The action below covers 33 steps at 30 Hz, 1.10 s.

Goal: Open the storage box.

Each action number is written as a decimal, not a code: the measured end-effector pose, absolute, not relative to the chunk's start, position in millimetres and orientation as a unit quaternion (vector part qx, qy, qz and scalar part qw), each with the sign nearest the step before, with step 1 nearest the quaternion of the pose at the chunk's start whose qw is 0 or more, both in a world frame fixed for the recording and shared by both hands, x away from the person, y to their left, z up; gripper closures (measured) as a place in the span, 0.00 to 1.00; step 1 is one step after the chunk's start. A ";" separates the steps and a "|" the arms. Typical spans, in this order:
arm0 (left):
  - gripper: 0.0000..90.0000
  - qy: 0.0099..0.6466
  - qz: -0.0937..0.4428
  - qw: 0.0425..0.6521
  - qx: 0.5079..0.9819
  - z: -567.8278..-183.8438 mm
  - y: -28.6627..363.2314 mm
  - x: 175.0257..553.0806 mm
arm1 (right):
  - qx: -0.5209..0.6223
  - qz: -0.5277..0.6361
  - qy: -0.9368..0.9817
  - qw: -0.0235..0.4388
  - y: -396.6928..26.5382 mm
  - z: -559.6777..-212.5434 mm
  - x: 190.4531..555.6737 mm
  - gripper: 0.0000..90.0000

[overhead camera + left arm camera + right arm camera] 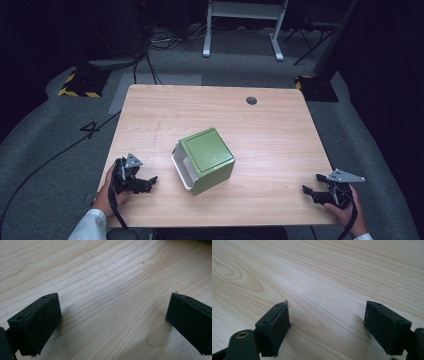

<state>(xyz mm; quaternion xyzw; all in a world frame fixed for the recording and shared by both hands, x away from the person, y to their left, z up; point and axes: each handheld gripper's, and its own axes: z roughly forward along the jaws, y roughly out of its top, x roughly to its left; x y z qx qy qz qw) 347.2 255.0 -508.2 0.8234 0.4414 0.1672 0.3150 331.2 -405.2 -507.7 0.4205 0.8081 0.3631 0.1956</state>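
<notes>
Dark studio floor, cables and stand legs ring a pale wooden table in the high view, and near its middle sits a green box, turned cornerwise to the person, with a white inner liner showing at its open left-facing side. The left gripper rests at the near left edge, fingers apart and aimed rightward at the box's open side; the right gripper rests at the near right edge, fingers likewise apart and pointing left. The box lies between the two, ahead of and inward from both, touching neither — and the left gripper looks clearly the nearer, so a first reach would most likely come from that side.

From the left gripper view, the two black fingers stand wide apart over bare wood grain, nothing between them; a dark green sliver at the top right corner is probably the box's edge, up and to the right of the fingers.

From the right gripper view, the fingers are also spread wide, empty, low over the table.
</notes>
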 end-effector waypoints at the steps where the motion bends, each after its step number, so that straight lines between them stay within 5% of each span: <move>1: 0.00 0.439 0.168 0.316 0.824 -508.3 255.2 346.6 | 0.420 0.363 0.808 0.196 -405.2 -507.7 331.2 0.23; 10: 0.01 0.385 0.134 0.300 0.862 -502.8 249.1 342.6 | 0.421 0.363 0.808 0.195 -405.1 -507.6 331.6 0.23; 14: 0.25 0.358 0.127 0.312 0.871 -497.6 242.7 336.4 | 0.420 0.363 0.808 0.195 -405.0 -507.6 331.9 0.23; 17: 0.18 0.341 0.116 0.317 0.877 -494.1 233.7 331.9 | 0.420 0.363 0.808 0.195 -405.0 -507.6 331.9 0.23; 33: 0.21 0.275 0.120 0.364 0.882 -464.4 209.4 316.0 | 0.420 0.363 0.808 0.195 -404.8 -507.6 331.9 0.23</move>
